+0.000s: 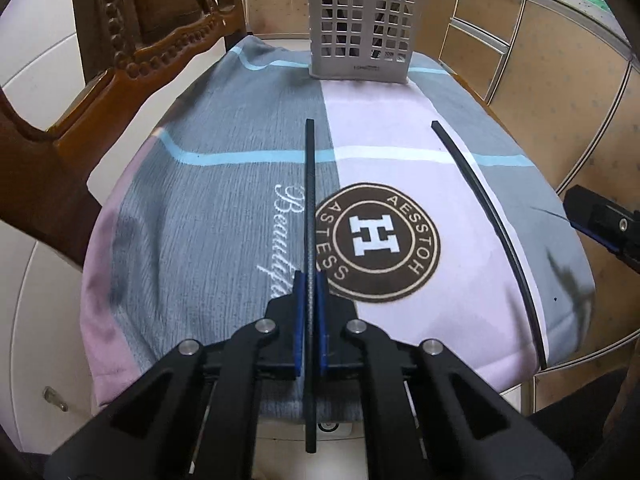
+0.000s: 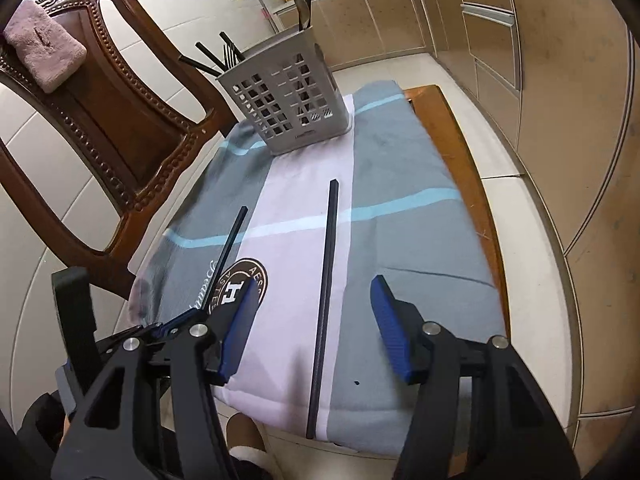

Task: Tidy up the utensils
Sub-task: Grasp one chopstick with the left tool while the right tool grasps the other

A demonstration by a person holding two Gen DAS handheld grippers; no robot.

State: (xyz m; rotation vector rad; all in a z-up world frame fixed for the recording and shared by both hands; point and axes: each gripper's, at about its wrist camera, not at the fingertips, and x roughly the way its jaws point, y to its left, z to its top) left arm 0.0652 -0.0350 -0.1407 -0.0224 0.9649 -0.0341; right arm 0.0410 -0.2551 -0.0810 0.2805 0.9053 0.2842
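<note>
Two black chopsticks lie on a patterned cloth [image 1: 224, 216] over a small table. My left gripper [image 1: 310, 280] is shut on the near part of one chopstick [image 1: 309, 184], which runs away from it toward the grey slotted utensil holder [image 1: 362, 24]. In the right wrist view the same chopstick [image 2: 228, 252] shows at left, with the left gripper [image 2: 176, 322] on it. The second chopstick [image 2: 326, 292] lies flat between the spread blue pads of my right gripper [image 2: 314, 312], which is open and not touching it. The holder [image 2: 286, 100] stands at the cloth's far end with chopsticks and cutlery in it.
A carved wooden chair [image 2: 112, 120] stands at the left with a pink towel [image 2: 44, 50] over its back. Tan cabinet fronts [image 2: 492, 40] line the right side. The table's wooden edge [image 2: 452, 136] shows beyond the cloth at right. Pale floor tiles surround the table.
</note>
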